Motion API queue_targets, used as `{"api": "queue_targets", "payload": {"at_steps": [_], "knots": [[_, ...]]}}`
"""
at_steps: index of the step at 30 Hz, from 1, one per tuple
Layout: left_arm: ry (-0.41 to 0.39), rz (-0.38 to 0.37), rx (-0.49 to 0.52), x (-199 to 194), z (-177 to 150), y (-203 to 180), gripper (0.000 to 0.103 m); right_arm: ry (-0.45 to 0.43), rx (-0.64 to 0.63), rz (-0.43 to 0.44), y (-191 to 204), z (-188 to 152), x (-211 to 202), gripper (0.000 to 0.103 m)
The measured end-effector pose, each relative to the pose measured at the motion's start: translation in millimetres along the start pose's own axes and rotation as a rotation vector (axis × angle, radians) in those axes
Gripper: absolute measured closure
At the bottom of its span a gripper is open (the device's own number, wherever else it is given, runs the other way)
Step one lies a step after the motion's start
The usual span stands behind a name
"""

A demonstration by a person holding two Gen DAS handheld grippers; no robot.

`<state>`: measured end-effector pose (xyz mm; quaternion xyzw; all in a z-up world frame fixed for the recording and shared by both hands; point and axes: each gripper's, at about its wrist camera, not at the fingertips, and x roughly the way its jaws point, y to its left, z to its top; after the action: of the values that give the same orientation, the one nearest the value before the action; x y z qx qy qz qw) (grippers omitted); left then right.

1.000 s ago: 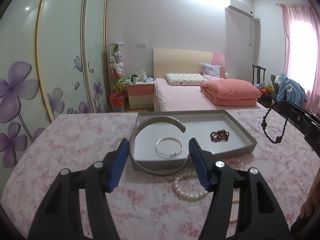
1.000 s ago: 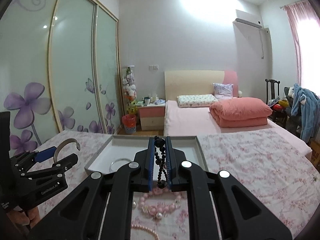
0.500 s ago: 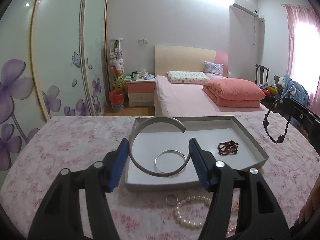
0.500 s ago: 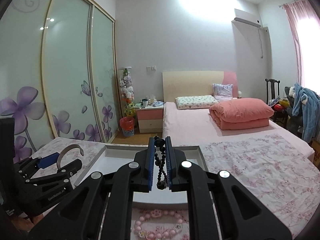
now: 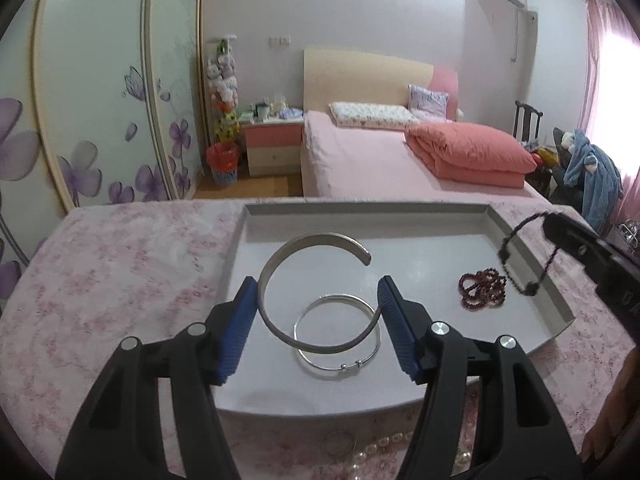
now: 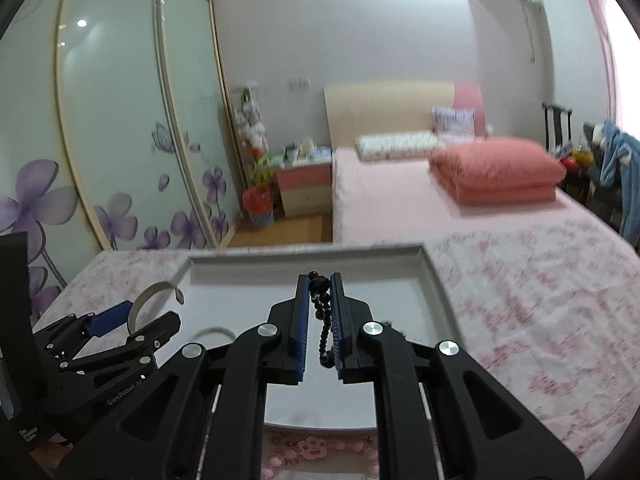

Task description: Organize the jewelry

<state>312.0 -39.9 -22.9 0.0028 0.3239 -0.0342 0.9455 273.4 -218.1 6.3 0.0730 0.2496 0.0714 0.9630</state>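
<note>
My left gripper (image 5: 316,298) is shut on a wide silver open cuff bangle (image 5: 280,330) and holds it above the grey tray (image 5: 400,210). In the tray lie a thin silver bangle (image 5: 320,364) and a dark red bead bracelet (image 5: 482,288). My right gripper (image 6: 320,292) is shut on a black bead bracelet (image 6: 325,330), which hangs over the tray's right side (image 5: 520,272). The left gripper also shows in the right wrist view (image 6: 120,316) with the cuff (image 6: 154,292).
The tray sits on a table with a pink floral cloth (image 5: 120,272). In front of the tray lie a small ring (image 5: 339,442), a pearl strand (image 5: 380,450) and a pink bead bracelet (image 6: 312,448). A bed (image 5: 380,160) and wardrobe (image 5: 100,100) stand behind.
Both grippers moved forward over the tray. The cuff now hangs above the thin bangle inside the tray, and the black bracelet has come lower over the tray's right side.
</note>
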Motion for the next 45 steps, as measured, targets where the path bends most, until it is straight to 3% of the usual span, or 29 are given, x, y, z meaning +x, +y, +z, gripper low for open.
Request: {"api": "queue_targets", "payload": {"at_steps": [4,10,12,14,22,30,39,45], "knots": [[0.031,-0.009,0.004,16,-2,0,0.043,0.076,0.040,0.009,-7,-8,19,0.092],[0.067,-0.027,-0.010,31,-3,3,0.043,0.118,0.051,0.017,-6,-12,26,0.090],[0.064,-0.032,-0.009,31,-3,3,0.042,0.118,0.053,0.017,-7,-12,25,0.083],[0.058,-0.040,-0.002,30,-2,3,0.042,0.110,0.058,0.008,-8,-11,23,0.070],[0.064,-0.016,-0.044,25,-1,15,0.042,0.114,0.079,-0.015,-19,-13,15,0.070],[0.059,0.012,-0.043,-9,-16,25,0.042,0.132,0.080,-0.004,-25,-21,-9,0.070],[0.112,-0.003,-0.049,-55,-59,43,0.037,0.260,0.017,0.047,-26,-61,-46,0.070],[0.163,-0.007,-0.048,-68,-85,42,0.037,0.323,0.030,0.015,-28,-76,-41,0.070]]}}
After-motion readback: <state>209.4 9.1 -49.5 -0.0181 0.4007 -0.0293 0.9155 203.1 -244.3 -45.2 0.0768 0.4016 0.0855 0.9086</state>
